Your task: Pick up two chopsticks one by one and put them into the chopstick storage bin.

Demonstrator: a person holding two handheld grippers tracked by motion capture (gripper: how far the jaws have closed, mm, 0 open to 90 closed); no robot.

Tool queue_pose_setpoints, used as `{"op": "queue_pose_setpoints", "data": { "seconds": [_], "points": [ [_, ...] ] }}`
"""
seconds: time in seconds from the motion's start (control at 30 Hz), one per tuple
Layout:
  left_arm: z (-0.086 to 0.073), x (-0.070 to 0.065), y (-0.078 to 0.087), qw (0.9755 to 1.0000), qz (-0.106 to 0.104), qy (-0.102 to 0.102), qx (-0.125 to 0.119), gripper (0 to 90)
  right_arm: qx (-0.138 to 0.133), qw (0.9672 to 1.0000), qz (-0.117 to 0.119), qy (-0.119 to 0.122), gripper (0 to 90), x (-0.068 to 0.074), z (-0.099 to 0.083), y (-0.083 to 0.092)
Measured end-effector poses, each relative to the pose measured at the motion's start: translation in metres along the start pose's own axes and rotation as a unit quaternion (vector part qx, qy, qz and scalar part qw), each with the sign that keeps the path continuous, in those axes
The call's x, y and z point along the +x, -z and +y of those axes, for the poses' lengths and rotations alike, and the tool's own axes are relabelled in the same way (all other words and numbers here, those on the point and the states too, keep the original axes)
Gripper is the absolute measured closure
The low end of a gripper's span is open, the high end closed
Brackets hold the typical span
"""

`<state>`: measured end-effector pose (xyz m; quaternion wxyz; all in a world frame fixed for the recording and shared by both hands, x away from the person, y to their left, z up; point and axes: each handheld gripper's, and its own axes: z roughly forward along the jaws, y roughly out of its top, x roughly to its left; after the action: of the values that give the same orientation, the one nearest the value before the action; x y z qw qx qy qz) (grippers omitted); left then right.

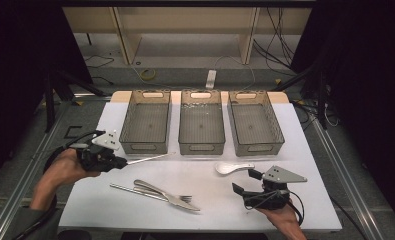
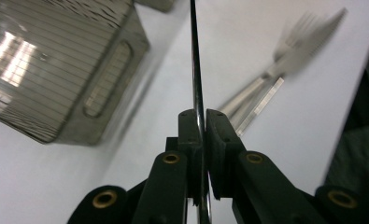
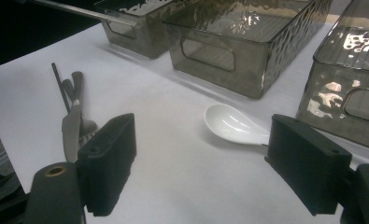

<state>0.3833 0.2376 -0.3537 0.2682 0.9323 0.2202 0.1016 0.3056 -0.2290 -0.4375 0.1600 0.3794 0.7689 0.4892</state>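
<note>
Right hand-held gripper [image 1: 246, 181] rests level, jaws apart, beside spoon [image 1: 233, 167].

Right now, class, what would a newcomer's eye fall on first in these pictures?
Three smoky see-through bins in a row at the white table's far side. The left gripper is shut on a thin metal chopstick before the left bin. Near the open right gripper lies a white spoon.

Metal rod [image 1: 147, 159] in left gripper [image 1: 119, 162]
</note>
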Motion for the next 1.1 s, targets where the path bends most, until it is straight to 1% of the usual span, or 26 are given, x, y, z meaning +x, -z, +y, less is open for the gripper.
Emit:
{"op": "queue_pose_setpoints", "data": {
  "seconds": [0.03, 0.07, 0.1, 0.13, 0.17, 0.2, 0.23, 0.27, 0.3, 0.33, 0.37, 0.4, 0.43, 0.5, 0.53, 0.57, 0.6, 0.63, 0.67, 0.7, 0.73, 0.83, 0.93, 1.1],
  "points": [
    [0.002, 0.002, 0.0, 0.9999, 0.007, 0.004, -0.008, 84.6, 0.0, 1.0, 0.0, 0.001, 24.6, 0.0, 0.0, 0.0],
    [0.005, 0.005, -0.001, 0.9997, 0.008, 0.015, -0.015, 84.6, 0.0, 1.0, 0.0, 0.0, 24.6, 0.0, 0.0, 0.0],
    [0.011, 0.009, -0.003, 0.9993, 0.023, 0.022, -0.021, 84.6, 0.0, 1.0, 0.0, 0.0, 24.7, 0.0, 0.0, 0.0],
    [0.014, 0.012, -0.004, 0.9988, 0.03, 0.033, -0.021, 84.6, 0.001, 1.0, 0.0, 0.001, 24.6, 0.0, 0.0, 0.0],
    [0.014, 0.012, -0.004, 0.9988, 0.03, 0.033, -0.021, 84.6, 0.001, 1.0, 0.0, 0.001, 24.6, 0.0, 0.0, 0.0],
    [0.016, 0.014, -0.005, 0.9982, 0.036, 0.039, -0.025, 84.6, 0.001, 1.0, 0.001, 0.001, 24.6, 0.0, 0.0, -0.001],
    [0.019, 0.017, -0.005, 0.9968, 0.045, 0.056, -0.035, 84.6, 0.002, 1.0, 0.001, 0.0, 24.6, -0.001, 0.0, -0.001],
    [0.021, 0.022, -0.006, 0.9952, 0.047, 0.074, -0.043, 84.6, 0.001, 1.0, 0.0, 0.001, 24.6, 0.0, 0.0, 0.0],
    [0.023, 0.026, -0.006, 0.9934, 0.058, 0.085, -0.051, 84.6, 0.001, 1.0, 0.0, 0.001, 24.6, 0.0, 0.0, 0.0],
    [0.025, 0.03, -0.007, 0.9907, 0.069, 0.102, -0.058, 84.6, 0.001, 1.0, 0.0, 0.001, 24.6, 0.0, 0.0, 0.0],
    [0.026, 0.036, -0.008, 0.9882, 0.079, 0.115, -0.063, 84.6, 0.0, 1.0, 0.0, 0.001, 24.6, 0.0, 0.0, 0.0],
    [0.029, 0.045, -0.01, 0.9843, 0.089, 0.136, -0.069, 84.6, 0.0, 1.0, 0.001, 0.002, 24.6, 0.0, 0.0, 0.0],
    [0.029, 0.045, -0.01, 0.9843, 0.089, 0.136, -0.069, 84.6, 0.0, 1.0, 0.001, 0.002, 24.6, 0.0, 0.0, 0.0],
    [0.032, 0.052, -0.011, 0.9816, 0.098, 0.147, -0.072, 84.6, -0.001, 1.0, 0.001, 0.002, 24.6, 0.0, 0.0, 0.0],
    [0.033, 0.056, -0.013, 0.9792, 0.106, 0.155, -0.076, 84.6, 0.0, 1.0, 0.002, 0.001, 24.5, 0.0, 0.0, 0.0],
    [0.035, 0.064, -0.014, 0.9765, 0.113, 0.166, -0.077, 84.6, 0.0, 1.0, 0.002, 0.001, 24.6, 0.0, 0.0, 0.0],
    [0.035, 0.064, -0.014, 0.9765, 0.113, 0.166, -0.077, 84.6, 0.0, 1.0, 0.002, 0.001, 24.6, 0.0, 0.0, 0.0],
    [0.035, 0.066, -0.015, 0.9744, 0.121, 0.173, -0.078, 84.6, 0.0, 1.0, 0.003, 0.002, 24.5, 0.0, 0.0, 0.0],
    [0.036, 0.069, -0.015, 0.9732, 0.125, 0.176, -0.078, 84.6, 0.0, 1.0, 0.003, 0.002, 24.5, 0.0, 0.0, 0.0],
    [0.036, 0.072, -0.015, 0.9726, 0.125, 0.179, -0.078, 84.6, -0.001, 1.0, 0.004, 0.002, 24.5, 0.0, 0.0, 0.0],
    [0.036, 0.074, -0.016, 0.9712, 0.129, 0.184, -0.08, 84.6, -0.002, 1.0, 0.004, 0.001, 24.5, 0.0, 0.0, 0.0],
    [0.038, 0.081, -0.019, 0.9694, 0.135, 0.191, -0.076, 84.6, -0.002, 1.0, 0.004, 0.001, 24.5, 0.0, 0.0, 0.0],
    [0.04, 0.088, -0.023, 0.9671, 0.139, 0.2, -0.075, 84.6, -0.001, 1.0, 0.004, 0.0, 24.4, 0.0, 0.0, 0.0],
    [0.044, 0.097, -0.03, 0.9624, 0.15, 0.214, -0.074, 84.6, -0.002, 1.0, 0.005, -0.002, 24.4, 0.0, 0.0, 0.0]
  ]
}}
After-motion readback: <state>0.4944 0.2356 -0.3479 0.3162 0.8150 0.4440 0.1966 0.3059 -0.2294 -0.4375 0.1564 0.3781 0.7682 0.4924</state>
